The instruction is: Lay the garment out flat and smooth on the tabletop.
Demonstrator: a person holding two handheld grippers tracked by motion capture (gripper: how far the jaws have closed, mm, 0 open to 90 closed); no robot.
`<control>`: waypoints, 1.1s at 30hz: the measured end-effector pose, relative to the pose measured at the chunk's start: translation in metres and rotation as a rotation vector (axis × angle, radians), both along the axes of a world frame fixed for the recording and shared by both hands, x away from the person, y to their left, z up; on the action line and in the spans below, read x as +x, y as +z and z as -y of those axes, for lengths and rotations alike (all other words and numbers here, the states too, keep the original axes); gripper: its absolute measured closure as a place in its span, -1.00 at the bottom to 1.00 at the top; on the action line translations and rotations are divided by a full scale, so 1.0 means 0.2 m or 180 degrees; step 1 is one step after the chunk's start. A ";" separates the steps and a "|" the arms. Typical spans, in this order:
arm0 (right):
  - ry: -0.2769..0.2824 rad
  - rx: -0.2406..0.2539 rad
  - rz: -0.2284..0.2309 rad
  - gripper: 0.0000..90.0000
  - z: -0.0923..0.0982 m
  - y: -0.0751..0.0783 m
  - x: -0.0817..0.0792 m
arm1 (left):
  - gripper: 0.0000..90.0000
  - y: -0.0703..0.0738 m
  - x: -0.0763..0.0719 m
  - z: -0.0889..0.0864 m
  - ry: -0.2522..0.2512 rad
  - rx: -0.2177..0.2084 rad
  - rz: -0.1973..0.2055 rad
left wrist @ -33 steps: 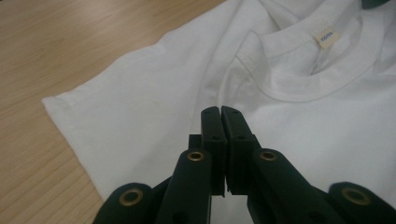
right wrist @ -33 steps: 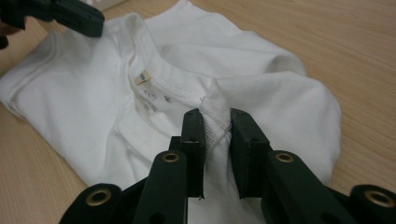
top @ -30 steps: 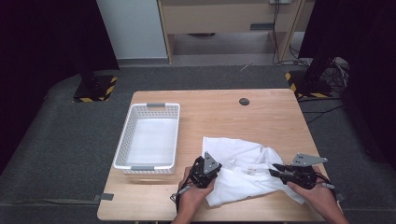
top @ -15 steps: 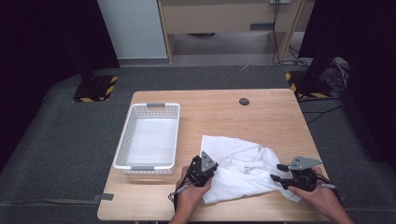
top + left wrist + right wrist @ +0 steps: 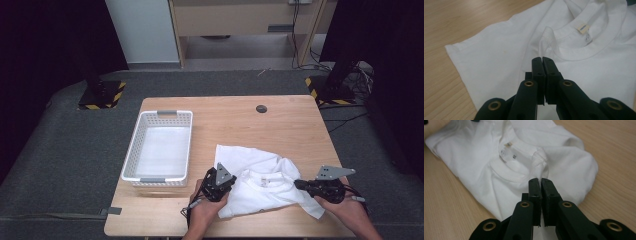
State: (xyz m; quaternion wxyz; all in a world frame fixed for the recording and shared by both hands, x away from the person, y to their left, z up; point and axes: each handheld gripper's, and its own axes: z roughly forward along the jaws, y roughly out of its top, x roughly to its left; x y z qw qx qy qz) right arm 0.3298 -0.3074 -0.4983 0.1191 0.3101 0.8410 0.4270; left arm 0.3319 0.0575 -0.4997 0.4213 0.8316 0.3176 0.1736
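T-shirt [image 5: 260, 185], white, rumpled on the near right of the wooden table [image 5: 280, 120]; left gripper [image 5: 541, 60] and right gripper [image 5: 540, 180] each pinch its fabric, right jaws just closed. Thin pinch could slip when lifted; basket [image 5: 160, 116] beside

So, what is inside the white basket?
The white basket holds nothing I can see: its pale floor is bare. The near wall hides a thin strip of the floor.

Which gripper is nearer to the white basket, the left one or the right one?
Left. The left gripper sits just right of the white basket, on the white T-shirt. The right gripper is at the shirt's far side.
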 end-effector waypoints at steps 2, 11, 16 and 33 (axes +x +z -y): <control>0.0001 0.0122 0.0046 0.93 0.01 0.02 0.00 | 0.99 0.02 0.00 -0.01 0.0017 -0.0036 0.0035; -0.0020 0.0200 0.0093 0.94 0.01 0.08 -0.01 | 0.99 0.09 -0.01 -0.04 0.0033 -0.0167 0.0069; -0.0001 0.0153 0.0111 0.94 0.00 0.11 -0.02 | 0.99 0.11 -0.01 -0.05 0.0029 -0.0185 0.0093; -0.0236 -0.0129 0.0008 0.94 -0.10 0.05 0.01 | 0.99 0.06 0.02 -0.05 0.0230 -0.0097 -0.0046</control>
